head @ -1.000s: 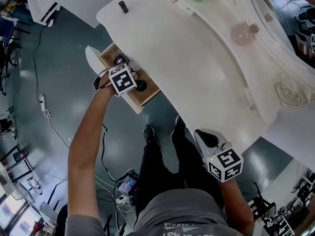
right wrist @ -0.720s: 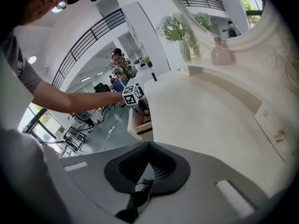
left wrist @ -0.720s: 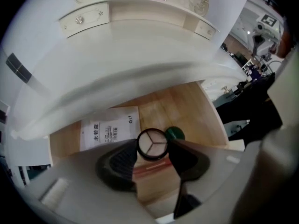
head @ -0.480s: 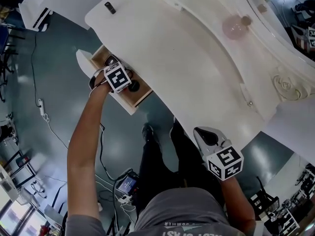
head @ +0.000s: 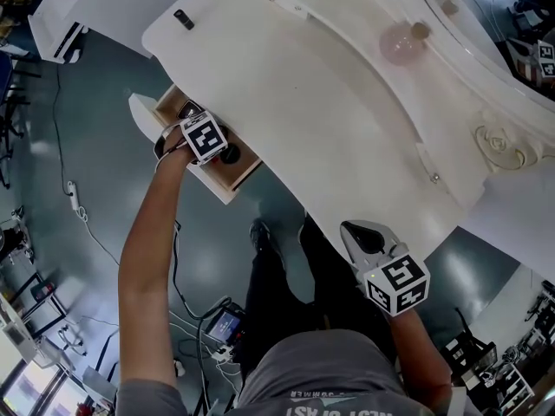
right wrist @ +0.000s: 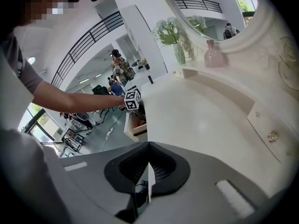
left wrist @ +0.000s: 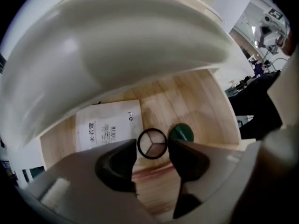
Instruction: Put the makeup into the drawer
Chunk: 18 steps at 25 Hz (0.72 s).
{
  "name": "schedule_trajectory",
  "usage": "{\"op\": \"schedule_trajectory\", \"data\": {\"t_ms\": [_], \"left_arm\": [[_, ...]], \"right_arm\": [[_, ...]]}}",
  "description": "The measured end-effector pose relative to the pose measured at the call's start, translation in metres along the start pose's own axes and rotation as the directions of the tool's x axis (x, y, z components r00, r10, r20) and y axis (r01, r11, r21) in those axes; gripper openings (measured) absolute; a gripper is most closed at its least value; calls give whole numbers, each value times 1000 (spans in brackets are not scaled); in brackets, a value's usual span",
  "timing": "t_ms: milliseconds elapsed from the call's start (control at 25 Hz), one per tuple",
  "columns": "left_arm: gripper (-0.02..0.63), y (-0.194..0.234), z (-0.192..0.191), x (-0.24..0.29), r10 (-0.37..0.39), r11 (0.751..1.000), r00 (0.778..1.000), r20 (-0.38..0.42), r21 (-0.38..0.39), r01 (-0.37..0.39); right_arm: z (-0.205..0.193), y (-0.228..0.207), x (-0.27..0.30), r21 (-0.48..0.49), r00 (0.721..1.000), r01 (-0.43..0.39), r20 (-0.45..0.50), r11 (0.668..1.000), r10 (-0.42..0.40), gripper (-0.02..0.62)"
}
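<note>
Makeup compact is seen flat on the drawer floor, just ahead of the left claw, whose jaws are spread and empty.

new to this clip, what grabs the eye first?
The open light-wood drawer under the white vanity top, with the left gripper in it and a round black three-shade eyeshadow compact right at its fingers; gripped or released, I cannot tell. A white printed sachet and a dark green round cap lie beside it. The right gripper hangs shut near the person's legs.
</note>
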<state>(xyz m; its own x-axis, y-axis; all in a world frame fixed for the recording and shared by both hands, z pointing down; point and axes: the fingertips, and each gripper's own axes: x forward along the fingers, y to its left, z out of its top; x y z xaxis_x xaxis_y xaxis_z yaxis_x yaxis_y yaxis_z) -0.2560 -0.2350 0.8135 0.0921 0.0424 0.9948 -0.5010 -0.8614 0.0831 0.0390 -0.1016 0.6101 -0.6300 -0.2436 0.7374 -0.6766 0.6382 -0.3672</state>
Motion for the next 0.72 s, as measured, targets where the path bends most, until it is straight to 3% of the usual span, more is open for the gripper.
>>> {"op": "schedule_trajectory", "data": {"t_ms": [240, 720], "left_arm": [[218, -2, -3, 0, -4, 1000, 1000, -16, 10, 4], [200, -14, 6, -99, 84, 996, 979, 185, -44, -77]], "right_arm": [[-2, 3, -2, 0, 1000, 3, 3, 1000, -3, 2], [43, 37, -20, -55, 996, -2, 85, 998, 7, 2]]}}
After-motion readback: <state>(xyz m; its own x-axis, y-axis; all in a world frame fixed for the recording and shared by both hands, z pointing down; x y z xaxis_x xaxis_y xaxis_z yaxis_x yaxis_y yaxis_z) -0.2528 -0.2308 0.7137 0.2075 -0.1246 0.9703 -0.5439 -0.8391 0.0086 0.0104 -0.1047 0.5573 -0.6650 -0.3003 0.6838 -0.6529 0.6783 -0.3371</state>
